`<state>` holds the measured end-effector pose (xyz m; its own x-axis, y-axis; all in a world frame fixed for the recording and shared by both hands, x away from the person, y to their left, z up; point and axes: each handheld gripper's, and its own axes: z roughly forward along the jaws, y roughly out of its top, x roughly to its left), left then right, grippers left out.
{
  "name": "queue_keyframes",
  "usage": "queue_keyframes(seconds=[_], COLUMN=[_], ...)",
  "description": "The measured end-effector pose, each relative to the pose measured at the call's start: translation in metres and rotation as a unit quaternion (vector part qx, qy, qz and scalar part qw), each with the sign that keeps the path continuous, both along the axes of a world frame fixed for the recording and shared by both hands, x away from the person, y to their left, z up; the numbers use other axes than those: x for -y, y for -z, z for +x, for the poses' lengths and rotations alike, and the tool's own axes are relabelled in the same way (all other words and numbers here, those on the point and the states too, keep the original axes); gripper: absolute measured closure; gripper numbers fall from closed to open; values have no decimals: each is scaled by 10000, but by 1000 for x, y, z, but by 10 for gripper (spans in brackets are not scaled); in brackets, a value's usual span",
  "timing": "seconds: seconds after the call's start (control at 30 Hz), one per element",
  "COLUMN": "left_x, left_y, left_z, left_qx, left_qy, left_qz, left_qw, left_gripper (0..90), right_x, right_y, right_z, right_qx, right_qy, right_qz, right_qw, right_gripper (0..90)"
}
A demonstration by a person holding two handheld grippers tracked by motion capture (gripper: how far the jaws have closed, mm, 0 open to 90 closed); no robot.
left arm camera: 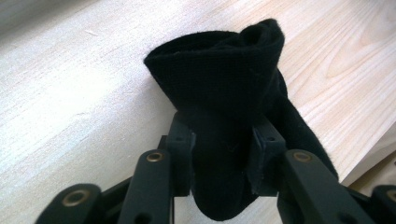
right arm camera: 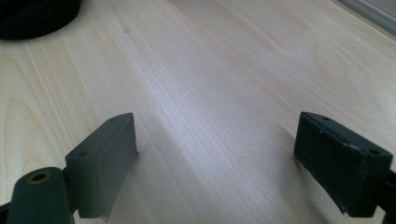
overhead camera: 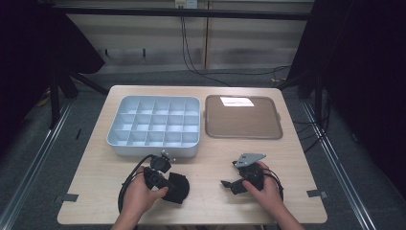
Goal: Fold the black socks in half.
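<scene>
My left gripper has its jaws pinching 1 black cloth, which bunches up between the pads and rises ahead of them, just off the table. My right gripper rests with jaws spread wide, nothing between them but bare wood. I judge the grasp done; carrying the cloth off is left, perhaps to the compartment tray or the brown tray beyond both jaws. Count: 1 cloth, 2 trays, the grey one holding 15 empty cells.
</scene>
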<state>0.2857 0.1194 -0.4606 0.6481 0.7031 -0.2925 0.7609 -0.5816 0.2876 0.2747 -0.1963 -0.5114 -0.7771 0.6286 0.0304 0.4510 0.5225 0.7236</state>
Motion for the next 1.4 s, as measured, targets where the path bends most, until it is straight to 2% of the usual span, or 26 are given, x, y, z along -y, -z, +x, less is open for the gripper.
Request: queue_keyframes(seconds=[0.1,0.33,0.73,0.93,1.23,1.4], left_x=[2,1,-10,-17,-26,-30], left_y=[-1,-6,-32,-37,-49,-55], left_z=[0,4,10,14,18,22], left_qx=[10,-151,-217,-316,-323,-386], left_qy=[24,24,10,28,-5,-4], left_qz=[73,120,177,180,298,279], left_qw=[10000,9998,9996,9993,9990,9989], left_gripper=[694,706,711,710,710,710], right_x=[0,0,0,0,0,0], right_y=[0,0,0,0,0,0], right_z=[0,0,0,0,0,0], right_qx=[2,1,0,1,-1,0], right_qy=[-1,0,3,-1,2,-1], right_qz=[0,0,-2,-2,-4,-2], right_qw=[10000,10000,10000,10000,10000,10000], right_gripper=[127,127,126,127,126,126])
